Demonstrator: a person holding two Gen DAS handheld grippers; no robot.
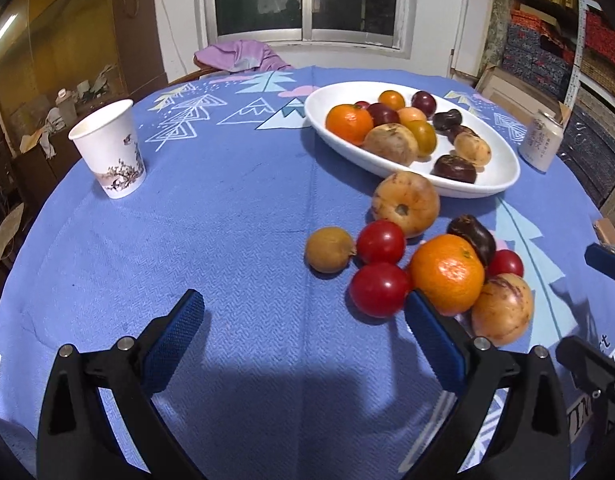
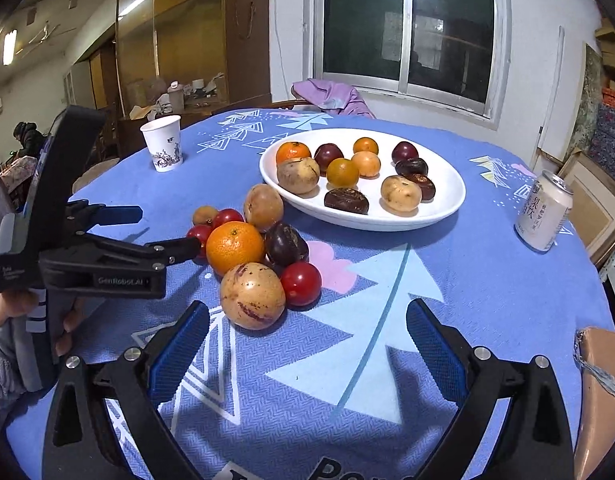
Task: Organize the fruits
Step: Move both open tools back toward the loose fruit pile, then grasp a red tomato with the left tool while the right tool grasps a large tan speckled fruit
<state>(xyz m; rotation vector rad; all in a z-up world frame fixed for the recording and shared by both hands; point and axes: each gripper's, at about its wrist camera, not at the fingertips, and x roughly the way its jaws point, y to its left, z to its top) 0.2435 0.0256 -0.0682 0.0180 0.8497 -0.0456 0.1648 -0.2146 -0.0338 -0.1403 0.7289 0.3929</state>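
A white oval plate (image 1: 503, 168) (image 2: 447, 200) holds several fruits. A loose pile lies in front of it on the blue cloth: an orange (image 1: 447, 274) (image 2: 235, 246), red tomatoes (image 1: 379, 290) (image 2: 301, 283), a speckled yellow fruit (image 1: 503, 308) (image 2: 253, 295), a dark fruit (image 1: 471, 236) (image 2: 286, 243) and tan fruits (image 1: 405, 204) (image 2: 263, 207). My left gripper (image 1: 307, 312) is open and empty; its right finger is beside the orange. My right gripper (image 2: 307, 322) is open and empty, just right of the speckled fruit.
A paper cup (image 1: 109, 148) (image 2: 163, 142) stands at the far left of the round table. A drink can (image 1: 541, 140) (image 2: 543, 212) stands right of the plate. A purple cloth (image 1: 243, 56) lies on a chair behind the table. The left gripper's body (image 2: 87, 256) shows in the right wrist view.
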